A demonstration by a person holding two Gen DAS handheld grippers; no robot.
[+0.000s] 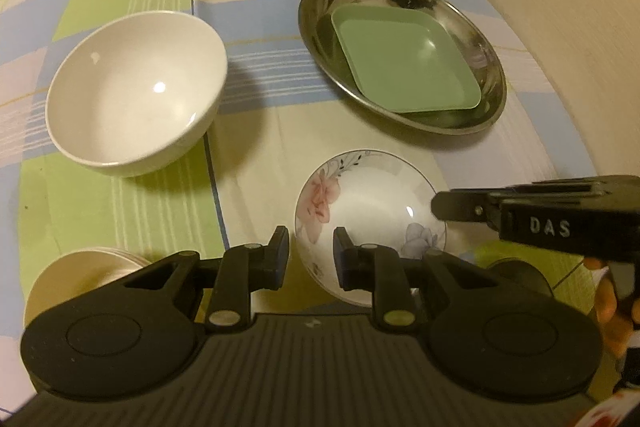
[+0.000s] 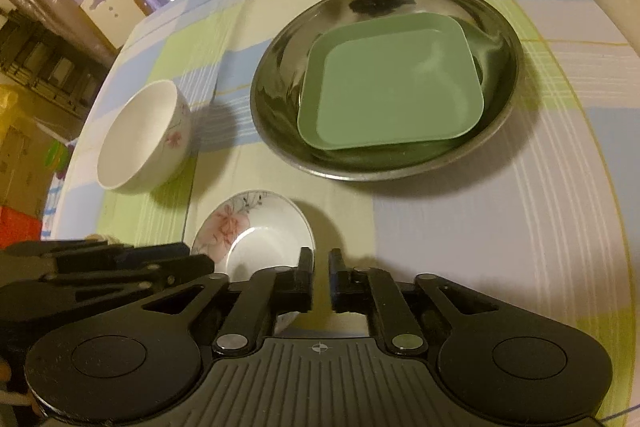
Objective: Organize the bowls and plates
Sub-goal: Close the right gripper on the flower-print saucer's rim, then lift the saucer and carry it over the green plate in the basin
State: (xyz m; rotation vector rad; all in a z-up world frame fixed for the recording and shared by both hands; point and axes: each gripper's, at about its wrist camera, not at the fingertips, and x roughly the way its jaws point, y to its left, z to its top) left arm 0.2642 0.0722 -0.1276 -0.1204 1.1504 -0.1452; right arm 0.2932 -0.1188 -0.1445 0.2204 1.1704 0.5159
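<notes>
From my left gripper [image 1: 311, 253] the jaws stand a little apart with nothing pinched, and the floral saucer [image 1: 370, 223] lies just ahead of and under its right finger [image 1: 344, 259], whose tip overlaps the saucer's near-left rim. My right gripper [image 2: 320, 277] has its jaws almost closed, a narrow gap left and nothing between them, the saucer just beyond its left finger [image 2: 303, 277] and off to the left. Farther ahead of both sets of fingers sit the white bowl [image 1: 134, 93] to the left and the green square plate [image 1: 404, 61] nested in the steel plate [image 1: 316, 15] to the right, all well apart from the tips.
</notes>
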